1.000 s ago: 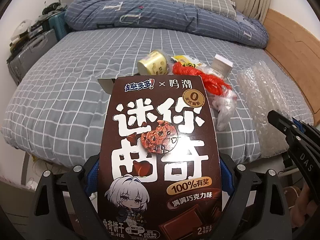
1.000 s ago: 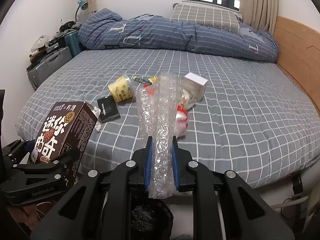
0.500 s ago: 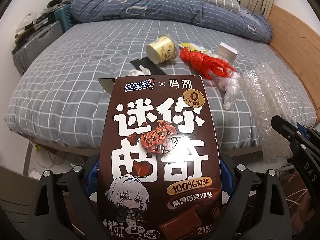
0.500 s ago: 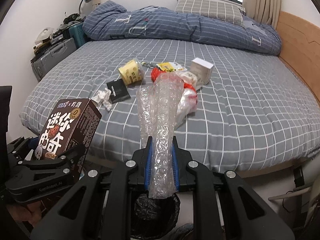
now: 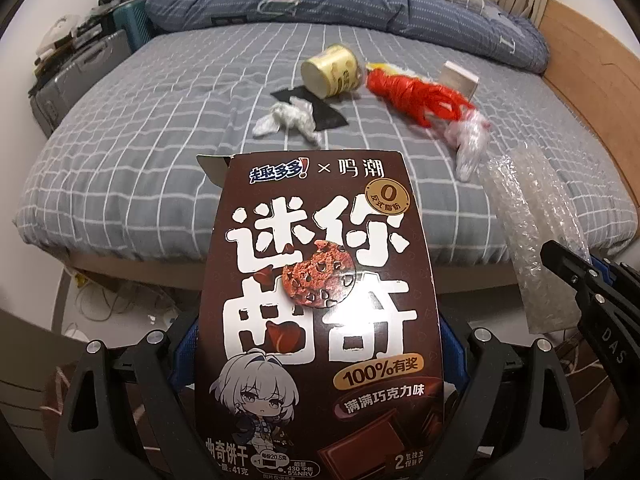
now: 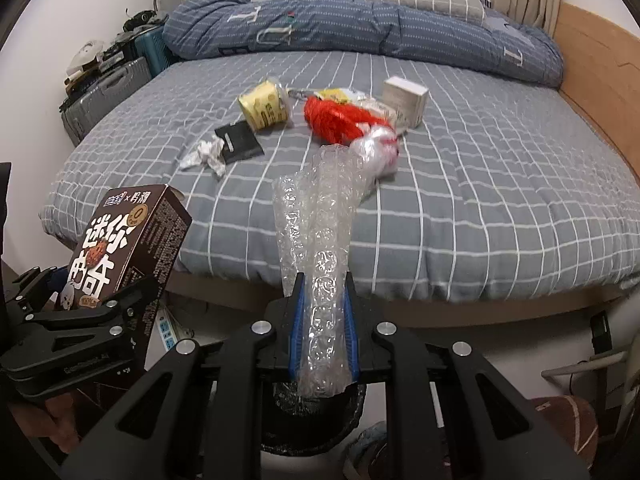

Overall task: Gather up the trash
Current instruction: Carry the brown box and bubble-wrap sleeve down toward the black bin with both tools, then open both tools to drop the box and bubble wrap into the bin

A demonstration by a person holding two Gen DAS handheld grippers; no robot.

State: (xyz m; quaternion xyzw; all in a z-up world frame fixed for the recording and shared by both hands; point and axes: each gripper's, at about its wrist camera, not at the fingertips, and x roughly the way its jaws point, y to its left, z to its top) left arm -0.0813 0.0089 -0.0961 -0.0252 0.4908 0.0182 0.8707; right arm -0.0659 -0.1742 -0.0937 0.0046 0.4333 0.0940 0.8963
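- The left gripper (image 5: 320, 360) pinches a tall brown cardboard cookie box (image 5: 320, 312) with white letters. The box stands up between its two fingers.
- The right gripper (image 6: 322, 336) squeezes a long roll of clear bubble wrap (image 6: 320, 248). The wrap sticks up and forward from its blue pads (image 6: 298, 332).
- Right under the right gripper sits a round black trash bin (image 6: 316, 420) with a black bag inside. The bottom end of the bubble wrap hangs just over it.
- In the right view the left gripper (image 6: 84, 312) with its box (image 6: 128, 240) is off to the left, near the edge of the bed.
- Ahead of both grippers is a bed with a grey sheet with white squares (image 6: 480, 184).
- More trash lies on the bed, well ahead: a crumpled white tissue (image 6: 204, 154) touching a flat black packet (image 6: 239, 141), a yellow cup (image 6: 266, 106) on its side, a red plastic bag (image 6: 340, 120), a clear plastic bag (image 6: 380, 148) and a small white box (image 6: 406, 98).
- A blue quilt (image 6: 360, 28) is piled at the far end.
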